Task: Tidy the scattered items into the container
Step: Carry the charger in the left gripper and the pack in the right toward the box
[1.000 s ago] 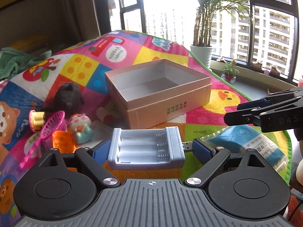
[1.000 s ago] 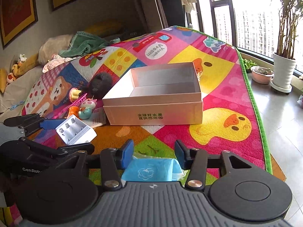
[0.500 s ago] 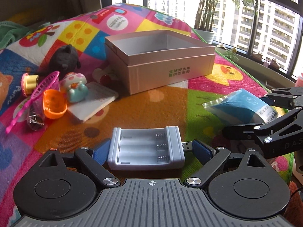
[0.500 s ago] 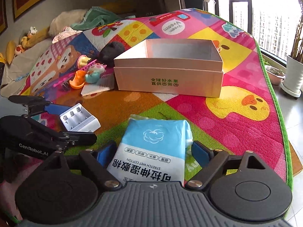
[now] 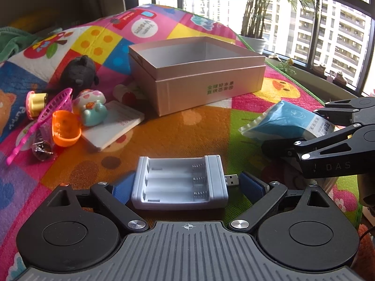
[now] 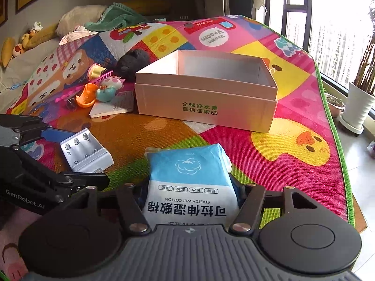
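The pink cardboard box [image 5: 199, 64] [image 6: 206, 79] stands open and empty on the colourful play mat. A grey battery charger [image 5: 178, 182] [image 6: 84, 152] lies on the mat between the fingers of my left gripper [image 5: 185, 185] [image 6: 82, 157]. Its jaws are opening, with gaps showing on both sides of the charger. A blue and white wet-wipe pack [image 6: 187, 171] [image 5: 281, 119] sits deep between the fingers of my right gripper [image 6: 191, 192] [image 5: 297, 126]. Those jaws are closing, and the pads lie against the pack's sides.
Left of the box lies a pile of toys: a black plush [image 5: 79, 72], a pink net [image 5: 46, 112], an orange capsule half [image 5: 65, 128], a mushroom figure [image 5: 90, 110] and a white card [image 5: 114, 126]. The mat's green edge [image 6: 337, 140] and a potted plant [image 6: 358, 103] are on the right.
Both grippers sank toward the mat. The right jaws opened wide around the wet-wipe pack, slid further along it and closed in again. The charger stayed between the left fingers.
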The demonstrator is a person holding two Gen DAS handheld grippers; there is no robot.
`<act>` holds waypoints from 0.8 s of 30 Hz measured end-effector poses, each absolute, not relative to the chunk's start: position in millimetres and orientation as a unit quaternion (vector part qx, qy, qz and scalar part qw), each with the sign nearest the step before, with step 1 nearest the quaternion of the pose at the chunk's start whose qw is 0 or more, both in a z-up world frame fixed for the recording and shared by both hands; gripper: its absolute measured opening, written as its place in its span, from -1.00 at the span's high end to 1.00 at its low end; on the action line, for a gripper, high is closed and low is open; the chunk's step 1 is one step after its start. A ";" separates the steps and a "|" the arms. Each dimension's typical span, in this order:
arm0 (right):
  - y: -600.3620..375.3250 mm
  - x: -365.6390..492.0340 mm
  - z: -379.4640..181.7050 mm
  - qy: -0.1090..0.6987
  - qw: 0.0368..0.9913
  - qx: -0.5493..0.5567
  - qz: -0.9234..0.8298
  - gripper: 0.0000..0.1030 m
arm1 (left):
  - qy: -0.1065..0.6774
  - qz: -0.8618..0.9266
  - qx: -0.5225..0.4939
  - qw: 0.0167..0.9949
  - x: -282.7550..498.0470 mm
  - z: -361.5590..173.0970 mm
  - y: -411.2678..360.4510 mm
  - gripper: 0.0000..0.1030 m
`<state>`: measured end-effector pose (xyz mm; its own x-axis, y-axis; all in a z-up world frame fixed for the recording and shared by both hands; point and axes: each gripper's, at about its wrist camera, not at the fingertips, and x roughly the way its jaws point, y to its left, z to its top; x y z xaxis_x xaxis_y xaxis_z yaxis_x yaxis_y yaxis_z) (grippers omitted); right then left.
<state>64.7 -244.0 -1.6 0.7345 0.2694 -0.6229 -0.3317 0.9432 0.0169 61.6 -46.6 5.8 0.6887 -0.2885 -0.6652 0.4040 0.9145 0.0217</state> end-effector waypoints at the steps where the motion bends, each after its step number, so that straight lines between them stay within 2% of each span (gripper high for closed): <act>1: -243.0 65.0 -1.0 0.327 0.930 -0.047 0.161 -0.14 | 0.346 -0.188 0.085 0.915 61.1 6.0 -46.9 -0.88; 11: -244.4 40.9 6.6 0.323 0.932 -0.047 0.158 -0.10 | 0.333 -0.182 0.101 0.920 42.8 14.2 -47.4 -0.83; 24: -263.1 12.9 48.3 0.285 0.942 -0.032 0.173 -0.10 | 0.264 -0.193 0.117 0.938 17.4 58.2 -60.1 -0.83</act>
<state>12.9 -263.1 48.3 0.7775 0.3080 -0.5483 -0.3442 0.9381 0.0389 17.4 -60.1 58.2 0.7861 -0.2997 -0.5407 0.4229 0.8986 0.1167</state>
